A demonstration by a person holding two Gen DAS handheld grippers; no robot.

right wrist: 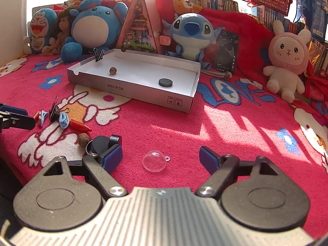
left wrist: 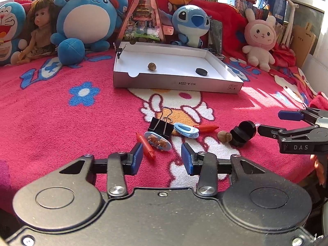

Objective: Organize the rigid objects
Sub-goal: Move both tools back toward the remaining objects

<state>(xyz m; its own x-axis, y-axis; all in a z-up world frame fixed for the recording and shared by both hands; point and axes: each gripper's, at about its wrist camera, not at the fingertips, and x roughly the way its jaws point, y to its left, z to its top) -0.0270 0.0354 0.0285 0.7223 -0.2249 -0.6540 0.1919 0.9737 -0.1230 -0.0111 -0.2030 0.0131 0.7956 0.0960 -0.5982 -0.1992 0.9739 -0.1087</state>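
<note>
Inside white box (right wrist: 86,75): nut (right wrist: 113,70), black disc (right wrist: 165,82).

L gripper (left wrist: 162,156) jaws apart over red crayon (left wrist: 146,148) & bear badge (left wrist: 157,140); black clip (left wrist: 161,127) just behind; white box (left wrist: 176,82) holds nut (left wrist: 152,65) & black disc (left wrist: 201,71).

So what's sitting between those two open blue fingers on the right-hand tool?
A clear plastic half-dome on the blanket, untouched between the right gripper's fingers; right wrist view.

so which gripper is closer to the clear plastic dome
Right. The right gripper has the clear dome lying between its open fingers; the left gripper is off to the left, by the red crayon.
</note>
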